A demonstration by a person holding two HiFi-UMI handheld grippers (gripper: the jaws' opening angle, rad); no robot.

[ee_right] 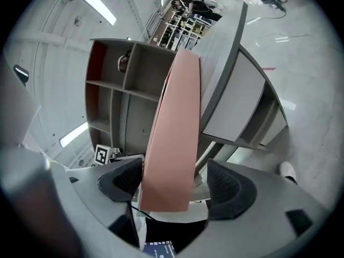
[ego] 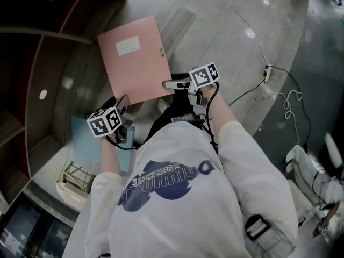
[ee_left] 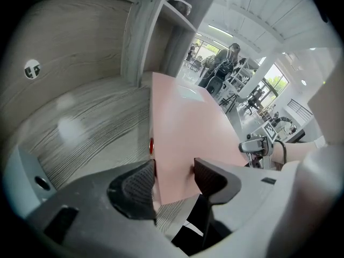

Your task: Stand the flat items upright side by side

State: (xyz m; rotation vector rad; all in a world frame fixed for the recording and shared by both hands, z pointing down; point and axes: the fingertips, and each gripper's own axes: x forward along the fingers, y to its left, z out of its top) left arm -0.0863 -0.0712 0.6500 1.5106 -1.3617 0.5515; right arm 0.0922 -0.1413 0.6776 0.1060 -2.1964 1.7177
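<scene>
Upper centre of the head view: pink folder [ego: 134, 58], a flat, stiff-looking cover, matte and square-cornered, with a pale rectangular label on its face. It is held between both tools, apparently so it can be tipped onto its edge by the curved shelf unit [ego: 32, 63] at the left of the frame.

Left gripper [ee_left: 174, 183], at the folder's lower left corner: black ribbed pads press on either face of the corner, jaws partly closed. The pinch looks firm, and I judge it to be the pivot for the lift.

Right gripper [ee_right: 174, 184], at the folder's lower right edge: jaws spread wide. The folder's edge stands between them, close against one pad and well clear of the other, so nothing is gripped. Likely placed there to steady or re-take the folder.

Lower left of the head view: light blue folder [ego: 83, 138], thin and lying flat, partly hidden by the left arm — not yet stood up.

Shelf unit: grey-brown wood-grain board with a curved front and open compartments.
</scene>
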